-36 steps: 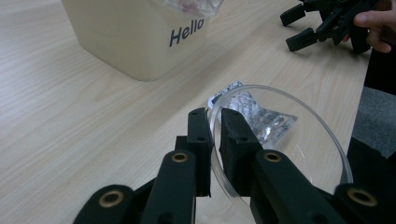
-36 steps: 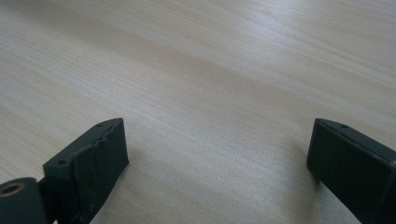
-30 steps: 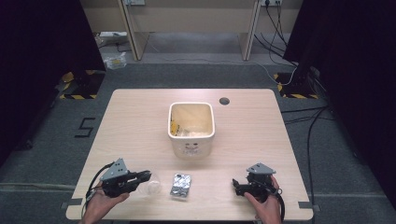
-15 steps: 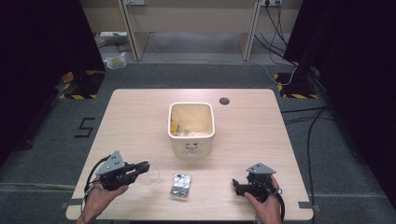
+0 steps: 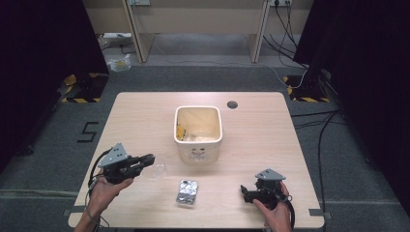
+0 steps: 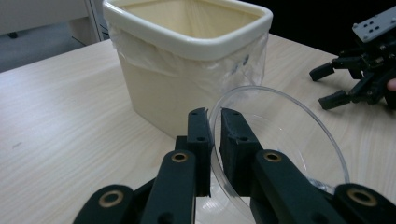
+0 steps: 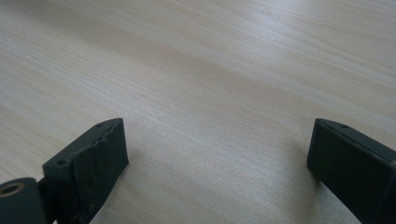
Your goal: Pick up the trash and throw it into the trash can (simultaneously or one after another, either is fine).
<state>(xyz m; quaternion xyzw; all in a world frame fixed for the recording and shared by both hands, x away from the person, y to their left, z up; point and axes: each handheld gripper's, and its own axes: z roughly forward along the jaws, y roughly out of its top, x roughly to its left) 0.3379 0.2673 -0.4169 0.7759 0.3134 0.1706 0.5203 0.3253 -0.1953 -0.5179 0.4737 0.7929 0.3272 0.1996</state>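
Note:
My left gripper [image 5: 149,158] is shut on the rim of a clear round plastic lid [image 5: 156,169], held on edge above the table's front left. The left gripper view shows its jaws [image 6: 214,116] pinching the lid [image 6: 285,135] in front of a cream bin [image 6: 187,56]. The bin [image 5: 198,145] stands mid-table with a clear liner and some scraps inside. A silver foil blister pack [image 5: 186,192] lies flat in front of the bin. My right gripper [image 5: 244,192] rests open near the front right edge, with bare wood between its jaws [image 7: 217,140].
The wooden table [image 5: 270,140] has a round cable hole [image 5: 232,104] at the back right. From the left gripper view, the right gripper [image 6: 334,84] sits off to the right of the bin. Dark floor with cables surrounds the table.
My left gripper has risen and drawn slightly left and away from the front edge, carrying the clear lid off the table. The right gripper has stayed in place.

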